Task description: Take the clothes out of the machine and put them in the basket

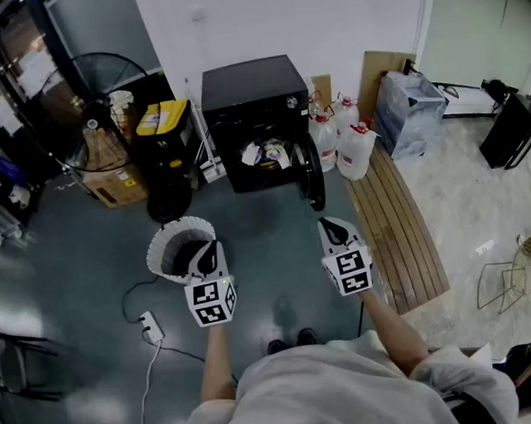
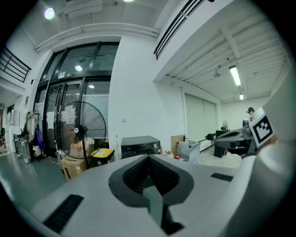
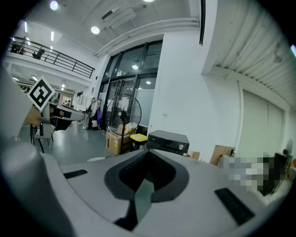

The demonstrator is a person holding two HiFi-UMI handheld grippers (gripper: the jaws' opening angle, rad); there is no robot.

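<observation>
Your left tongs [image 1: 209,253] are shut tip to tip with nothing between the pads. Your right tongs [image 1: 332,230] are the same: jaws together, empty. Both hang in the air side by side and touch nothing.

The white basket [image 1: 161,239] stands on the floor right at the left tongs. From the head view their tip overlaps its opening. Its inside looks dark, and you cannot tell whether anything lies in it.

Straight ahead of both tongs, well apart from them, stands the black machine [image 1: 251,88]. Its door [image 1: 313,171] is swung open toward the right tongs' side. The clothes [image 1: 266,153] are in the drum, a light-coloured bundle filling the opening.

Beyond the left tongs, beside the machine, are a yellow-lidded bin [image 1: 163,118] and a cardboard box [image 1: 115,178]. On the right tongs' side, white jugs [image 1: 355,149] stand against the machine. A slatted wooden panel [image 1: 395,229] lies on the floor just outside the right tongs.
</observation>
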